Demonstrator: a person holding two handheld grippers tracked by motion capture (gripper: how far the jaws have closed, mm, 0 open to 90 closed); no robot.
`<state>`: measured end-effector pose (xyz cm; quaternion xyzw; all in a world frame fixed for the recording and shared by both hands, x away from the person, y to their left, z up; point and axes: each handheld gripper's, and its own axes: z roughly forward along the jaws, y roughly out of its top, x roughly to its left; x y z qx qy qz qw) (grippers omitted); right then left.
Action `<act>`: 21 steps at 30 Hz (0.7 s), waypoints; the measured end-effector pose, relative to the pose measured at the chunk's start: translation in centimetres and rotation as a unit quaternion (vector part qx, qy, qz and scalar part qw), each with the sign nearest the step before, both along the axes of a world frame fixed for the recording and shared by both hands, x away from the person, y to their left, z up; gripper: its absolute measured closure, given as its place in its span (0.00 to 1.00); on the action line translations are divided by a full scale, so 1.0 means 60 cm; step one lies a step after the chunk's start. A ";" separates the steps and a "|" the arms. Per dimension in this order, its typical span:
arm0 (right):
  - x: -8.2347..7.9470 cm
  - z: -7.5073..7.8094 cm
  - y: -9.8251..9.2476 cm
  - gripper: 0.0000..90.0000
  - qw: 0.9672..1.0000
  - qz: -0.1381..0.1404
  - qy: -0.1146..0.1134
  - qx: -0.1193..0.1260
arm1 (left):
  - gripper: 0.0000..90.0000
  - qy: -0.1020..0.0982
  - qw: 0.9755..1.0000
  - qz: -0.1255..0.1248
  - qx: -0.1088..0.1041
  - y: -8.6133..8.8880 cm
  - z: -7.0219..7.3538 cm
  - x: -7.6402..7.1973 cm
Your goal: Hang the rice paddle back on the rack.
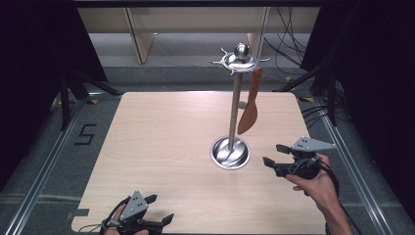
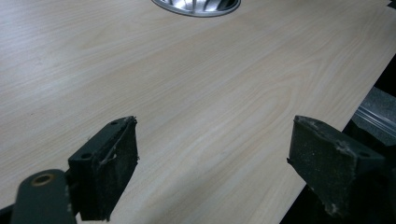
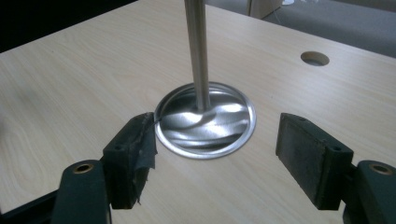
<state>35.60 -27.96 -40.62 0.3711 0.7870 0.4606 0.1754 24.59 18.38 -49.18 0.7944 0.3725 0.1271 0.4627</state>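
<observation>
A steel utensil stand (image 1: 235, 98) rises from a round base (image 1: 230, 152) near the table's middle right, with a hooked crown (image 1: 240, 59) on top. A brown wooden spatula (image 1: 249, 105) hangs from one hook on its right side. My right gripper (image 1: 272, 154) is open to the right of the base, jaws pointing left at it with nothing between them. In the right gripper view the base (image 3: 205, 123) and pole (image 3: 197, 51) stand just beyond the pads (image 3: 133, 156). My left gripper (image 1: 160, 209) rests open at the table's front edge, empty, and its view catches the base's rim (image 2: 196, 6) far ahead.
The light wooden table (image 1: 161, 142) has a small round hole (image 3: 314, 58) behind the stand. Black curtains and tripod legs flank the table, and cables lie on the floor at the back right. A metal rail (image 1: 352, 161) runs along the right edge.
</observation>
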 end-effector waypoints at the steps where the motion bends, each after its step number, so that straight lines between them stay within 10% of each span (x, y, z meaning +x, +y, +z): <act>1: -0.001 -0.003 -0.001 0.33 1.000 0.002 0.005 0.003 | 0.17 -0.009 1.000 -0.007 0.006 0.001 0.002 0.001; 21: -0.009 -0.030 -0.002 0.32 1.000 0.017 0.015 -0.012 | 0.17 -0.006 1.000 0.006 -0.001 0.003 0.002 -0.008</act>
